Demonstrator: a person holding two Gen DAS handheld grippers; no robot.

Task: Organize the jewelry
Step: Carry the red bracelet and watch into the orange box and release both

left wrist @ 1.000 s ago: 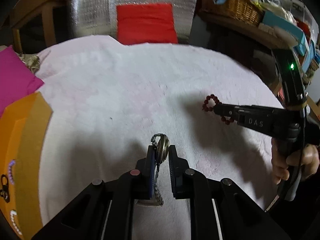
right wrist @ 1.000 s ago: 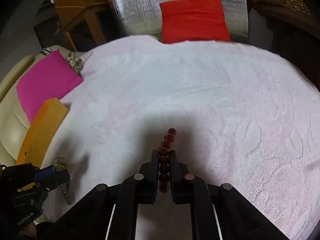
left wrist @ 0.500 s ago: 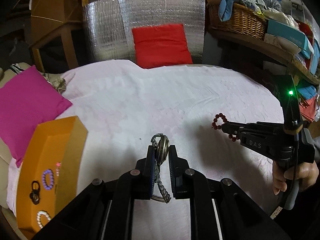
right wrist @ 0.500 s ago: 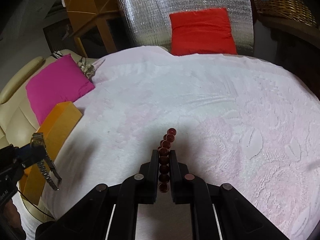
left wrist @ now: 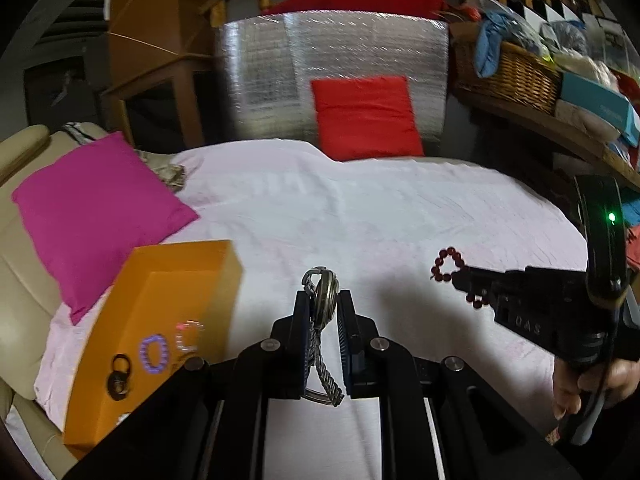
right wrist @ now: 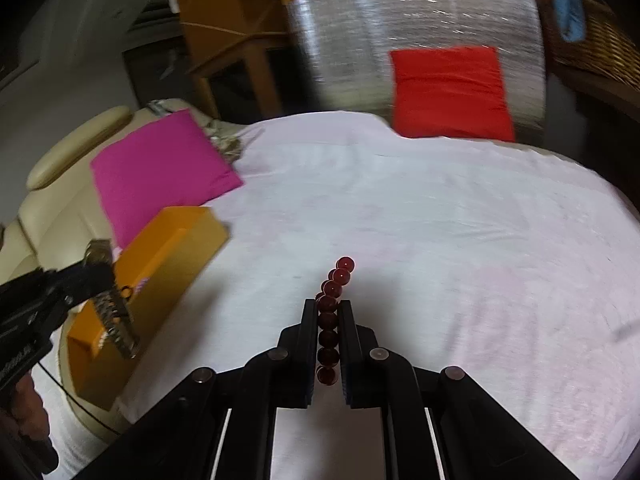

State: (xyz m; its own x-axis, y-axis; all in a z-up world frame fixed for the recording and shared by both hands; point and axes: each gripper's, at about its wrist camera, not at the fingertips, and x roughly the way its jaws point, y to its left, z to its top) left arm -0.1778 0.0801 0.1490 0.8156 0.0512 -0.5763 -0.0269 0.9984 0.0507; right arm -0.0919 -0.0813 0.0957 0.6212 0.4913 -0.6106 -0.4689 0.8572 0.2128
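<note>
Above the bed point(left wrist: 360, 208), the left gripper point(left wrist: 323, 300) holds a metal watch point(left wrist: 323, 304) in its jaws, the right gripper point(right wrist: 327, 312) a red bead bracelet point(right wrist: 334, 304), near the orange box point(left wrist: 168, 288) at the left edge.

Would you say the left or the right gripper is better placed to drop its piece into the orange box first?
Left, probably: the left gripper, shut on the watch, is beside the orange box; the right gripper with the red bead bracelet is farther away.

Box point(left wrist: 168, 280) left on the bed point(left wrist: 360, 208), bracelets point(left wrist: 154, 354) inside.
</note>
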